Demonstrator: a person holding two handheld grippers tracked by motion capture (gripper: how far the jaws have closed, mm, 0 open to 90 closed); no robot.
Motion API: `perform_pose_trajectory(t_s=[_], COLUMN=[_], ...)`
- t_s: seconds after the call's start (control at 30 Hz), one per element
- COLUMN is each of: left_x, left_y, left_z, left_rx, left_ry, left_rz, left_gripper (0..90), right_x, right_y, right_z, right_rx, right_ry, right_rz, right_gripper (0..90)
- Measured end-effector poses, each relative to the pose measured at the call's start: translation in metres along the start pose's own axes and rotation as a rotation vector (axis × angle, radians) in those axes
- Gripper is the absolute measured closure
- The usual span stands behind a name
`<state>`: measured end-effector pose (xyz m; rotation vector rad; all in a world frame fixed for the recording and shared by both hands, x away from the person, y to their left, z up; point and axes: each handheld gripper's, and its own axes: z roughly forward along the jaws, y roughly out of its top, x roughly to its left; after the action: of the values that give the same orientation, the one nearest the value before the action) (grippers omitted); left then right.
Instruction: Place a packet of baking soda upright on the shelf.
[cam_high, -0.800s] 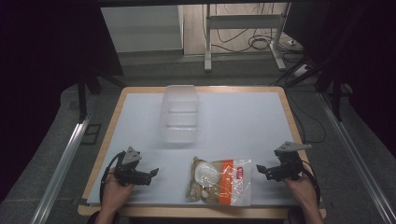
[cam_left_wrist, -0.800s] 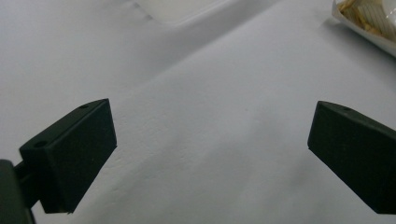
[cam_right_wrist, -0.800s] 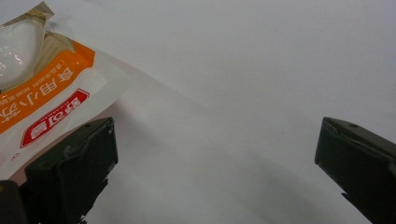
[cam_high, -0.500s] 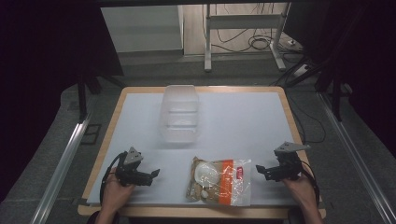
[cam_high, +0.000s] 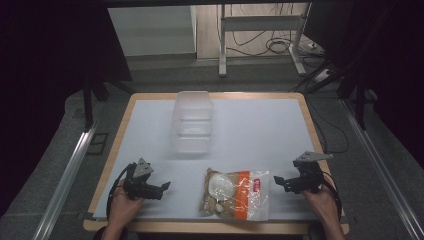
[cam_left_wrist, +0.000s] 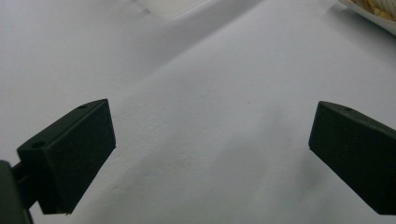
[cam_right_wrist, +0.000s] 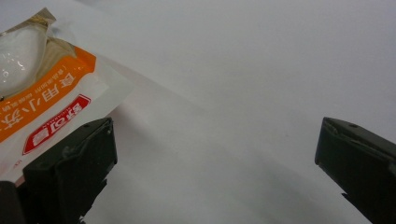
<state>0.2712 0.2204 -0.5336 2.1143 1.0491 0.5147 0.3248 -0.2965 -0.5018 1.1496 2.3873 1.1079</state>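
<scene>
A clear bag (cam_high: 234, 194) of food with an orange band lies flat on the white worktop (cam_high: 260, 130), close to its near edge. Beyond the bag, toward the far edge, stands a clear plastic box (cam_high: 192, 121), well apart from it. The left gripper (cam_high: 162, 187) rests on the worktop to the left of the bag, near it but not touching, its jaws wide apart with only bare worktop between them. The right gripper (cam_high: 278, 181) sits just right of the bag, jaws also spread wide and holding nothing; the bag's orange-printed corner (cam_right_wrist: 56, 107) lies beside one jaw.
</scene>
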Motion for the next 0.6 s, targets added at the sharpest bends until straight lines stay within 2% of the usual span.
perform_pose_trajectory(t_s=[0.23,0.4,0.6], left_x=[0.001,0.000,0.000], left_y=[0.000,0.000,0.000], left_z=[0.000,0.001,0.001], left_rx=[0.000,0.005,0.010], left_ry=[-0.003,-0.005,-0.007], left_rz=[-0.006,0.002,0.008], left_gripper=[0.7,0.6,0.6], right_x=[0.002,0.009,0.015], right_y=[0.002,0.004,0.005], right_z=[-0.001,-0.001,0.000], right_rx=[0.001,-0.025,-0.022], right_ry=[0.010,0.056,0.067], right_rz=[0.008,-0.018,-0.047], right_gripper=[0.0,0.0,0.0])
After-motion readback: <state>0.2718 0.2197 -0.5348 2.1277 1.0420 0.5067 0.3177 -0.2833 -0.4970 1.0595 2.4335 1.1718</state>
